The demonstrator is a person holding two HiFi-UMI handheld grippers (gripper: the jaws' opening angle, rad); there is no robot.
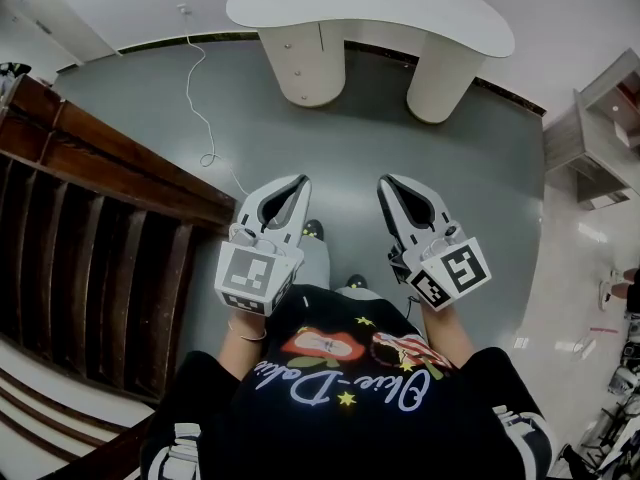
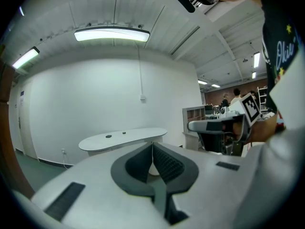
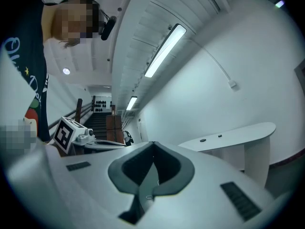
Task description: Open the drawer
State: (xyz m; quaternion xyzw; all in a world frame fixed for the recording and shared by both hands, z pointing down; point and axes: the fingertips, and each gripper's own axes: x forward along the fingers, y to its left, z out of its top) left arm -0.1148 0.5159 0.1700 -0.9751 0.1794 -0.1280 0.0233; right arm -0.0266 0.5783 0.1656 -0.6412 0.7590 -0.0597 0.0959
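Observation:
A white desk [image 1: 370, 8] with a curved top stands across the grey floor ahead of me. Its left pedestal [image 1: 300, 63] carries drawer fronts with small round knobs. Both grippers are held at waist height, well short of the desk, pointing toward it. My left gripper [image 1: 300, 181] is shut with nothing between its jaws, and its tips meet in the left gripper view [image 2: 152, 144]. My right gripper [image 1: 385, 183] is also shut and empty, with its tips together in the right gripper view [image 3: 153, 143]. The desk [image 2: 124, 137] shows far off beyond the left jaws.
A dark wooden stair railing [image 1: 90, 228] runs along the left. A white cable [image 1: 200, 98] trails over the floor toward the desk. A shelf unit [image 1: 600, 128] stands at the right. The desk's right pedestal [image 1: 440, 78] is plain.

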